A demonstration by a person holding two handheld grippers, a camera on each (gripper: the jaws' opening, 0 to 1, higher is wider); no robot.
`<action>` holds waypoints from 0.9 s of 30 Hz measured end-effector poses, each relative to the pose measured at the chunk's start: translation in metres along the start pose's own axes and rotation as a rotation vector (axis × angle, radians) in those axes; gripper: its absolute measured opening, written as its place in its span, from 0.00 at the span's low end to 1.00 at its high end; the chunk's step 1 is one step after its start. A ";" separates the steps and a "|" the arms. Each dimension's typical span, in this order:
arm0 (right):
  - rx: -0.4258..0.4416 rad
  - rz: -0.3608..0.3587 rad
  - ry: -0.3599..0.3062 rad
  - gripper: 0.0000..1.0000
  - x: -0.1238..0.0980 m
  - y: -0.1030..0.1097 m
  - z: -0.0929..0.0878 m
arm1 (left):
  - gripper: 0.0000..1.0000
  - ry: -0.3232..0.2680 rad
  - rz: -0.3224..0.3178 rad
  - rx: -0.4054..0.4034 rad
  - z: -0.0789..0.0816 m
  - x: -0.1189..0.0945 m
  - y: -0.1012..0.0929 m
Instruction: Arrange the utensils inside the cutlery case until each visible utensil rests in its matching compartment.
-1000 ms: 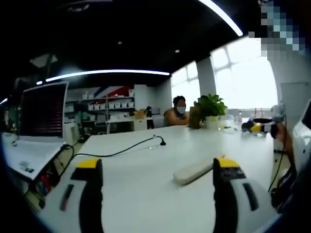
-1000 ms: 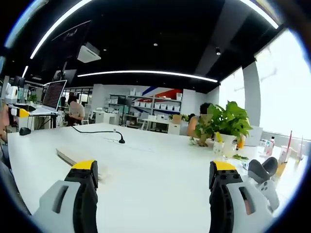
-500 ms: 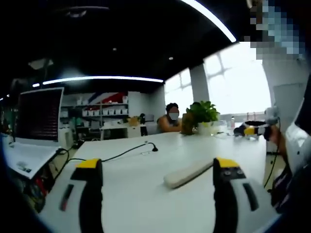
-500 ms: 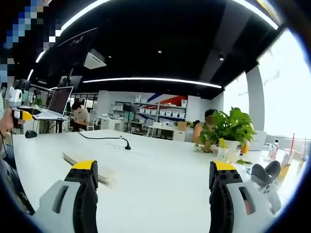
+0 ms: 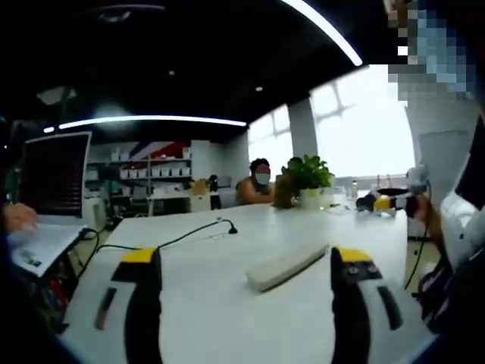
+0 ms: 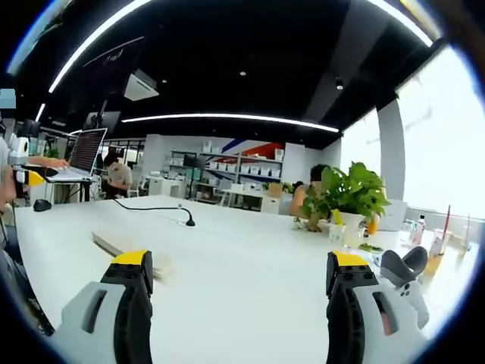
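Currently both tools are held level above the white bench (image 5: 227,303), jaws wide apart, nothing between them. Left hand-held gripper (image 5: 250,262): yellow-tipped jaws frame a long, flat, pale beige case (image 5: 286,265) lying on the bench ahead, well apart from the jaws. Probably the cutlery case; too blurred to confirm, and no utensils or compartments can be made out. Right hand-held gripper (image 6: 239,265): the same flat pale object sits low on the bench beyond the left jaw.

Judgement on the step in hand: approach not yet begun. Both views look out along the bench rather than down at it, so tip the cameras downward and come in over the case first, to read compartments before picking anything. Close in slowly from above; keep the case in both views.

Surface: smooth, glossy white bench, with a black cable (image 5: 182,236) ending in a small stand, and an open laptop (image 5: 49,182) at one end. Room: open-plan office, dark ceiling with light strips, white shelving at the back, bright windows, a green potted plant (image 6: 348,199), people seated beyond.
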State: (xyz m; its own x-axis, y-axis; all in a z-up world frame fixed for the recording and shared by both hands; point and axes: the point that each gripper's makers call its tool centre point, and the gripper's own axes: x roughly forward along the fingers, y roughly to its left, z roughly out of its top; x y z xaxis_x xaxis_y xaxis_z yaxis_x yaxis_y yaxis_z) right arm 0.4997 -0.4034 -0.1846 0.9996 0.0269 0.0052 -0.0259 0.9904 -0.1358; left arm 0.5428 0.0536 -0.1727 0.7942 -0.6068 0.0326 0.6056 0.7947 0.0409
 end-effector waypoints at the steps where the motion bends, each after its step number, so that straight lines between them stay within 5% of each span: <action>1: 0.006 0.003 0.002 0.99 0.000 0.000 -0.001 | 0.98 0.000 0.001 0.004 0.000 0.000 0.000; 27: 0.035 0.024 0.037 0.99 0.002 0.000 -0.011 | 0.99 0.021 0.016 0.049 -0.005 0.003 0.000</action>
State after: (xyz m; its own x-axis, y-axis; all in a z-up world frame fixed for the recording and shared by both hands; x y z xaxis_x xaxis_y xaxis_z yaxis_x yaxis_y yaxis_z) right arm 0.5018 -0.4044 -0.1958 0.9983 0.0463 -0.0346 -0.0496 0.9937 -0.1003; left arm 0.5453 0.0517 -0.1775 0.8050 -0.5932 0.0123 0.5899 0.8025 0.0896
